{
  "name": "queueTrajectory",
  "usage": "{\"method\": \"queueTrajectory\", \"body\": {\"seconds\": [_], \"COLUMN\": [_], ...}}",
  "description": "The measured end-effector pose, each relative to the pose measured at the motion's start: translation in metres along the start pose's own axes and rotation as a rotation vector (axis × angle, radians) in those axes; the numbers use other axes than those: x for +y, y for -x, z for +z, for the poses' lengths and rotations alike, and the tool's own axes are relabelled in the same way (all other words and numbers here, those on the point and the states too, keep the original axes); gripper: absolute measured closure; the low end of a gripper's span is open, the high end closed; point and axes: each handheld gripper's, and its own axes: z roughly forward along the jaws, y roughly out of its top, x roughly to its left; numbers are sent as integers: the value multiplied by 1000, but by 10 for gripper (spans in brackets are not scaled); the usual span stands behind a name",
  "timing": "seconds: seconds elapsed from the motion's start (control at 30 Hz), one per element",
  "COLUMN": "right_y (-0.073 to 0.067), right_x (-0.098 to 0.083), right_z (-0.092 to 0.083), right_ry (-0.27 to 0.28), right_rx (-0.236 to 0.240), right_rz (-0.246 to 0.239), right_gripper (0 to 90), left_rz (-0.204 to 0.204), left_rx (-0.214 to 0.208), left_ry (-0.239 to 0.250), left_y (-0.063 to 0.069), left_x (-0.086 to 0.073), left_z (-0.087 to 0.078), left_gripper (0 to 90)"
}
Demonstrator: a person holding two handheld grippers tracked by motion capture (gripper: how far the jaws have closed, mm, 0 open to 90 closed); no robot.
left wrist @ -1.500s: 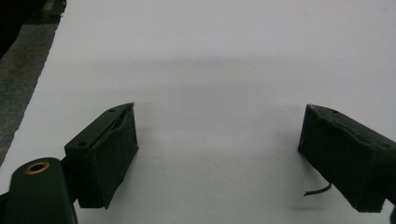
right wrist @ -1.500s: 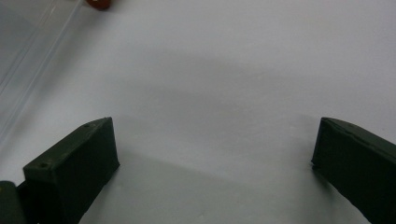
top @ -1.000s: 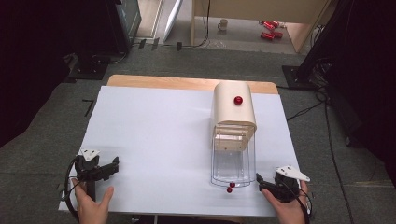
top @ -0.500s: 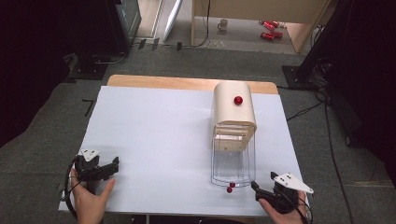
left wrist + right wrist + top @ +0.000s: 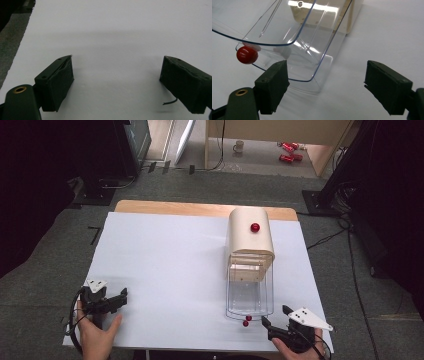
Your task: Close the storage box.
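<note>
Two black jaws of my right gripper (image 5: 274, 321) stand wide apart with nothing between them, pointing up the table at the clear plastic drawer (image 5: 249, 292) pulled out of the cream wooden box with a rounded top (image 5: 250, 236). My right hand (image 5: 295, 351) holds it low at the near edge. Just beside the drawer's front lip lie two small red balls (image 5: 246, 320); a red knob (image 5: 255, 227) sits on the box top. My left gripper (image 5: 112, 301) rests on the white tabletop (image 5: 165, 270), jaws spread and empty, hand flat beneath. Grey carpet and black stands surround the table.
</note>
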Motion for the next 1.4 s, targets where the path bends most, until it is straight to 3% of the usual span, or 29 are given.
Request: {"method": "queueTrajectory", "body": {"seconds": [0.43,0.9,1.4], "right_y": [-7,-12,-11], "right_x": [13,30,52], "right_z": [-6,-7,-7], "right_ry": [37,65,107], "right_rx": [26,64,72], "right_rz": [8,-14,-7], "right_gripper": [215,394,446], "left_rz": [0,1,1], "left_rx": [1,1,1], "left_ry": [0,-1,-1], "left_y": [0,0,0], "left_x": [0,0,0], "left_z": [0,0,0], "left_gripper": [117,117,117]}}
